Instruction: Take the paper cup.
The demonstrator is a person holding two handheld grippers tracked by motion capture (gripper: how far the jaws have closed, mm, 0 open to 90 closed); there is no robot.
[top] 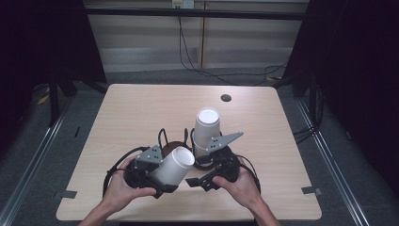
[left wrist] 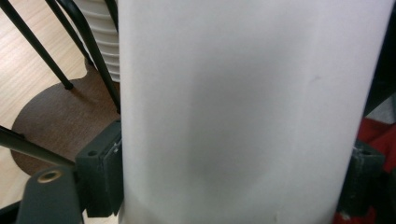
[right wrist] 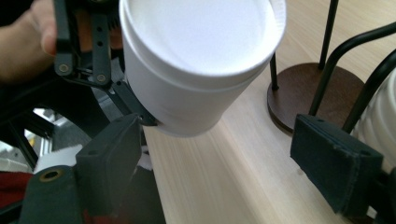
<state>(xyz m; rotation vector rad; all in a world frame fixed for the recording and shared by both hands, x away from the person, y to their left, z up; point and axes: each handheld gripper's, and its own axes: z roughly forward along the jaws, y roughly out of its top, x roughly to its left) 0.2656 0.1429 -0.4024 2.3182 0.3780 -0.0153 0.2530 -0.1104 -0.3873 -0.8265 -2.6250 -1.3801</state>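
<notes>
My left gripper (top: 163, 178) is shut on a single white foam cup (top: 177, 165), which lies tilted with its mouth up and to the right. In the left gripper view the cup's wall (left wrist: 243, 107) sits between both pads (left wrist: 100, 172). A stack of white cups (top: 206, 130) stands in a black wire holder on a round brown base (right wrist: 313, 93). My right gripper (right wrist: 224, 163) stands open with nothing between its jaws, just in front of the stack and right of the held cup (right wrist: 201, 60).
The holder's wire posts (left wrist: 95, 51) and ribbed cup rims (right wrist: 379, 122) are close to both grippers. A dark round hole (top: 226, 98) marks the far side of the light wooden table (top: 141, 108). Tape patches (top: 309, 190) sit near the front corners.
</notes>
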